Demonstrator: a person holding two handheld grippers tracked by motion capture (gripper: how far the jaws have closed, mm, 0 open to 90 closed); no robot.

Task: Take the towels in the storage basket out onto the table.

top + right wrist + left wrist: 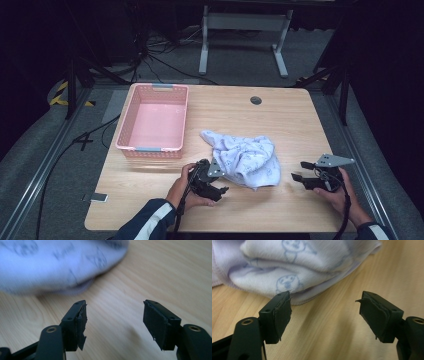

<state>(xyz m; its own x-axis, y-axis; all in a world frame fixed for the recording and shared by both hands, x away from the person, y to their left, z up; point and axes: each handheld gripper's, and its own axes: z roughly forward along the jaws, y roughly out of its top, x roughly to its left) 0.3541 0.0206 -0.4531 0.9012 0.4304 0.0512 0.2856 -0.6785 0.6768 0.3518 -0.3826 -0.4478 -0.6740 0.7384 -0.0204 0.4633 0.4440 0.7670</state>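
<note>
High view: a crumpled pale cloth [244, 159] printed with small blue figures lies on the table [280, 115] near the middle of its near half, with a pink basket [131, 134] well apart toward the far left corner. The left claw [218, 190], held in a hand in a dark sleeve with a white stripe, sits just beside the cloth's near left edge; the right claw [297, 170] stands near the near right edge of the table, apart from the cloth.

Left gripper view: the left claw [325, 312] stands wide, with bare wood between its worn pads; its left jaw tip meets the folded hem of the cloth [294, 267], a contact the high view does not resolve.

Right gripper view: the right claw [115, 315] is likewise wide and holds nothing, the cloth [57, 267] blurred beyond it.
</note>
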